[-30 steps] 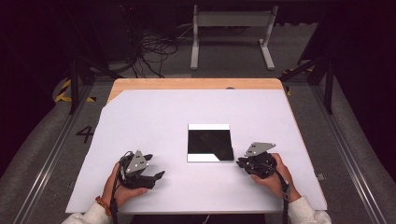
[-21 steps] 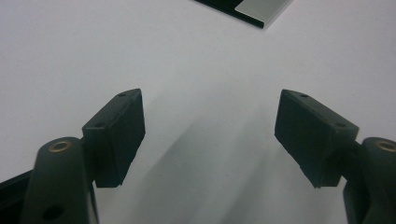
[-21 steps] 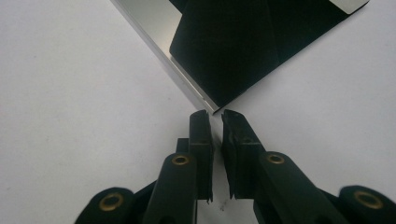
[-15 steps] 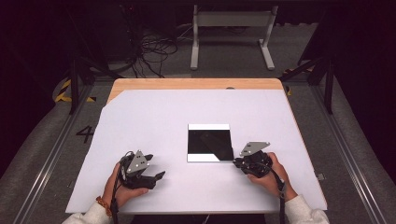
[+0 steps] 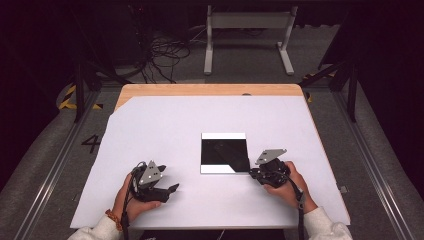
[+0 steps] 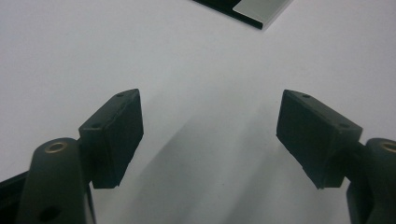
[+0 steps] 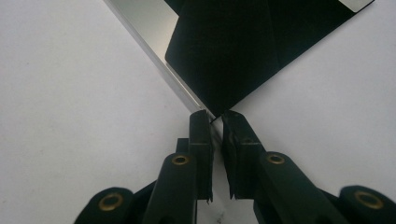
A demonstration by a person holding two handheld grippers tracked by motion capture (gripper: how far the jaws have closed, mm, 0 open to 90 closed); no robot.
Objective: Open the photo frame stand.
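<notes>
Pinching, it seems, the black sheet's (image 7: 243,51) corner: right gripper (image 7: 215,119) jaws.

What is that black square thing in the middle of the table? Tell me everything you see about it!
The black square is a thin, flat sheet lying on the white table, near the middle. White strips show along its far and near edges, and in the right gripper view it looks like a dark sheet over a paler, shiny one. The right gripper is nearly shut around its near right corner.
</notes>
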